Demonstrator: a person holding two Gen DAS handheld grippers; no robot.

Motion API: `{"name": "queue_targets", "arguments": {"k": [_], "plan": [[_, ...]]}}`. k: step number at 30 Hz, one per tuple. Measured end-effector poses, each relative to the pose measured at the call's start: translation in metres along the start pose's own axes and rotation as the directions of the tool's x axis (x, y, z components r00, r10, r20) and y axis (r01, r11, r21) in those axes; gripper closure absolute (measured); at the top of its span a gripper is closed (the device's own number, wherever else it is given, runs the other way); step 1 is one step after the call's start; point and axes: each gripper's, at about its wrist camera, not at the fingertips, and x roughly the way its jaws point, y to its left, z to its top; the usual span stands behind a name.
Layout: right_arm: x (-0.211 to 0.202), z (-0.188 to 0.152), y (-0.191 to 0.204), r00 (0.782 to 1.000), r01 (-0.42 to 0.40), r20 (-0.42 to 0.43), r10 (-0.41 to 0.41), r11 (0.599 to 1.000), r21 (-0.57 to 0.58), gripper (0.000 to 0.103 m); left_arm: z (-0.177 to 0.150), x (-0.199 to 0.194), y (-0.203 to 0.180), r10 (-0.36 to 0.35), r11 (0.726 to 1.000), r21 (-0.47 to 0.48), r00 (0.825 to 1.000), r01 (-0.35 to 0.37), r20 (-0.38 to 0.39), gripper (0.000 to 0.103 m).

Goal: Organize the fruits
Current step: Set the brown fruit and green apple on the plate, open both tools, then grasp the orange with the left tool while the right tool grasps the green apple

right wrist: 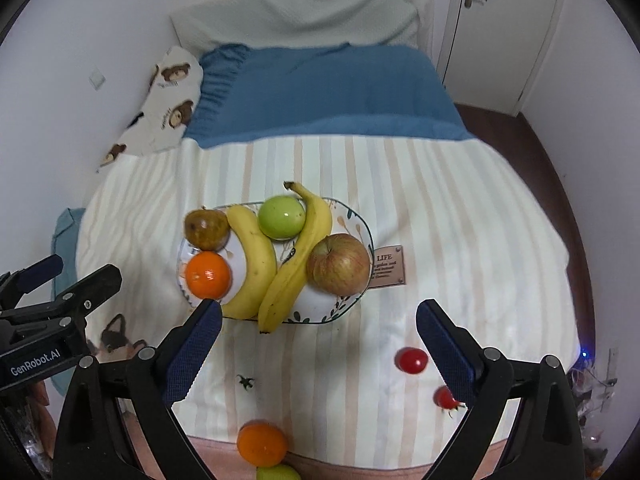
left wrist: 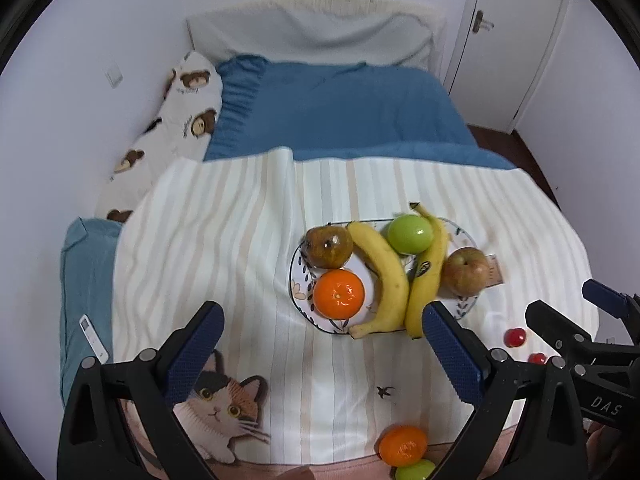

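Observation:
A leaf-patterned plate (left wrist: 294,280) (right wrist: 362,224) lies on the striped bedspread. It carries a brown fruit (left wrist: 328,246), an orange (left wrist: 339,294), two bananas (left wrist: 384,276), a green apple (left wrist: 410,234) and a red apple (left wrist: 466,270). Loose on the cloth nearer to me are a second orange (right wrist: 262,443), a green fruit (right wrist: 278,473) and two cherry tomatoes (right wrist: 411,359). My left gripper (left wrist: 322,312) hangs open above the plate's near edge, holding nothing. My right gripper (right wrist: 319,312) is open and empty too, above the cloth in front of the plate.
The bed meets a white wall on the left, with a bear-print pillow (left wrist: 188,100) and a blue blanket (left wrist: 340,108) beyond the plate. A remote (left wrist: 94,338) lies on a blue cushion at left. A door (left wrist: 500,40) and dark floor are at right.

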Motion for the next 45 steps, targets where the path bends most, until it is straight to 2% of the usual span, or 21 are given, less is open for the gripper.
{"name": "queue_targets", "arguments": {"k": [5,15,21,24,27,29,31,32,36,41,45], "plan": [[-0.047,-0.014,0.002,0.996,0.004,0.090,-0.002,1.000,-0.019,0.003,-0.014,-0.038,-0.003,-0.002,1.000,0.001,0.998,0.002,0.062,0.002],[-0.124,-0.050,-0.010,0.981,-0.016,0.195,0.016,1.000,0.000,0.003,-0.047,-0.098,-0.012,0.001,1.000,-0.006,0.990,0.000,0.138,0.002],[-0.149,-0.067,-0.011,0.974,-0.037,0.223,0.040,0.999,-0.015,0.003,-0.064,-0.115,-0.018,-0.003,1.000,-0.015,0.990,0.005,0.143,0.002],[-0.149,-0.076,-0.013,0.976,-0.053,0.211,0.054,0.999,-0.009,0.003,-0.078,-0.106,-0.017,0.012,0.999,-0.034,0.994,-0.009,0.108,0.002],[-0.126,-0.090,-0.014,0.987,-0.076,0.139,0.076,0.997,-0.008,0.003,-0.097,-0.081,-0.010,0.049,0.997,-0.054,0.998,-0.047,0.035,0.002],[-0.096,-0.106,-0.015,0.992,-0.114,0.052,0.114,0.993,0.008,0.003,-0.112,-0.057,-0.006,0.082,0.995,-0.053,0.996,-0.084,-0.030,0.002],[-0.057,-0.125,-0.014,0.987,-0.150,-0.058,0.152,0.988,0.026,0.003,-0.131,-0.028,0.000,0.127,0.990,-0.041,0.986,-0.132,-0.109,0.002],[-0.038,-0.136,-0.013,0.979,-0.168,-0.112,0.171,0.985,0.041,0.003,-0.139,-0.018,0.002,0.139,0.989,-0.034,0.980,-0.145,-0.139,0.002],[0.038,-0.182,-0.011,0.923,-0.218,-0.298,0.243,0.969,0.115,0.003,-0.169,0.025,0.011,0.182,0.982,0.004,0.948,-0.188,-0.259,0.001],[0.091,-0.218,-0.003,0.881,-0.220,-0.393,0.262,0.964,0.149,0.004,-0.193,0.058,0.017,0.199,0.978,0.012,0.918,-0.207,-0.343,0.001],[0.114,-0.228,0.005,0.856,-0.220,-0.442,0.269,0.962,0.158,0.017,-0.199,0.068,0.014,0.198,0.979,0.026,0.908,-0.202,-0.371,0.001]]}}
